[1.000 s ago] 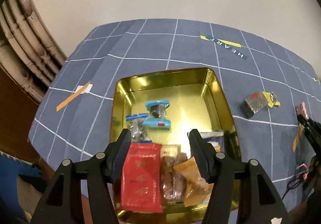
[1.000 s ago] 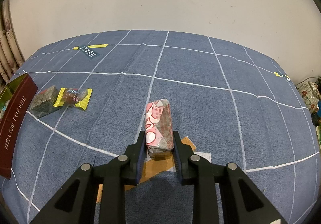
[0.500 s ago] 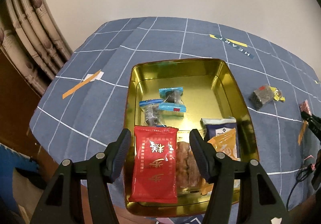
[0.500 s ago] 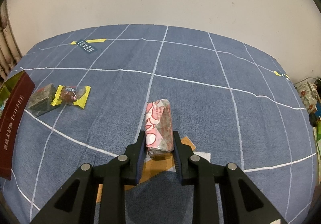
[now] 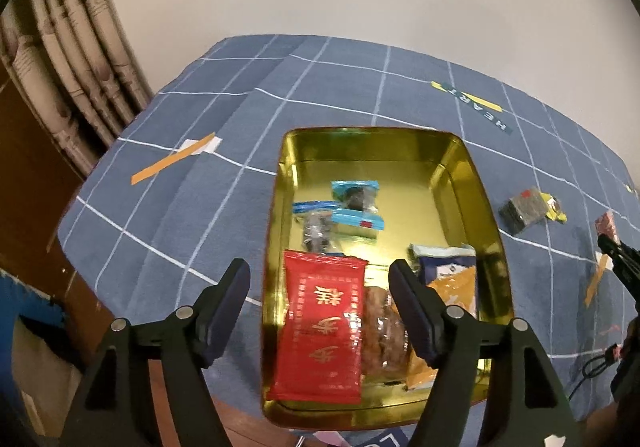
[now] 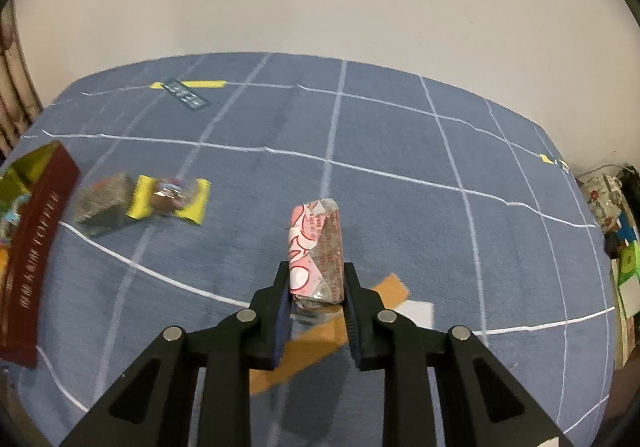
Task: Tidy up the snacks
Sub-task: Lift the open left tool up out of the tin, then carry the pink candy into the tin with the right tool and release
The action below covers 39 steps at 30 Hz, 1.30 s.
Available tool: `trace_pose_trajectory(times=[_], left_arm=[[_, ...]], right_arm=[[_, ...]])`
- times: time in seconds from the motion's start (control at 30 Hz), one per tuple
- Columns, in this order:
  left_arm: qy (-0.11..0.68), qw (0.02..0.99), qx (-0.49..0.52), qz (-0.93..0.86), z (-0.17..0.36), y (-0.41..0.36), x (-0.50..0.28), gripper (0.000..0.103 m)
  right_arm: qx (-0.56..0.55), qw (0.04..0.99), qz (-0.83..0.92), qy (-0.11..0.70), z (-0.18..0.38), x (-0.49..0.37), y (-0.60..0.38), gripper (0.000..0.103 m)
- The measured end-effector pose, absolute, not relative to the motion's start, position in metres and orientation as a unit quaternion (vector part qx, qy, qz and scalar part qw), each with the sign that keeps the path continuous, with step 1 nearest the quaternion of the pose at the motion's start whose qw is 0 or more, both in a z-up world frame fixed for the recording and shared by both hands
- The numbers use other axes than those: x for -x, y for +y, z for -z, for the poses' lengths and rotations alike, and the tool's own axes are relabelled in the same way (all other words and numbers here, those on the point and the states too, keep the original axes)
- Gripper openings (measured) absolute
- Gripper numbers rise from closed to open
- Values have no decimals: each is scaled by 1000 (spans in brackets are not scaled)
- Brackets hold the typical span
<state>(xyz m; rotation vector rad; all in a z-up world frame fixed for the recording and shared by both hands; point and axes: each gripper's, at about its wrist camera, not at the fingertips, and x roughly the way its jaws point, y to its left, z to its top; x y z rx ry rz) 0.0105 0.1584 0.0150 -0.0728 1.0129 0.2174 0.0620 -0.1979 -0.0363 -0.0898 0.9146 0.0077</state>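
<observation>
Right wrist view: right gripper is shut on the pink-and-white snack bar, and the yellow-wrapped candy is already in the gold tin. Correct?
Not quite. The right gripper is shut on the pink-and-white snack bar, but the yellow-wrapped candy is not in the gold tin. The right wrist view shows it lying on the blue tablecloth beside a dark wrapped snack, outside the tin.

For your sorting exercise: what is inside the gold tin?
Inside the gold tin lie a red packet, two blue-wrapped sweets, a clear-wrapped brown snack, an orange packet and a navy packet. Anything beneath these packets is covered.
</observation>
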Motion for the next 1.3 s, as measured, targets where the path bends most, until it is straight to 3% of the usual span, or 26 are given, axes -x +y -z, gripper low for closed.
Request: trace_pose_trajectory(times=[0.57,0.93,1.3], left_arm=[[473,858,68,-189,-19,202,8,74],[482,847,91,-206,-13,217,9,75],[487,841,104,-210,-10,221,8,77]], right_arm=[[51,893,-193,404,-15,-67,-41,24],[110,866,-258,413,0,-74,56,24],[146,852,-241,441,29,-89,81,24]])
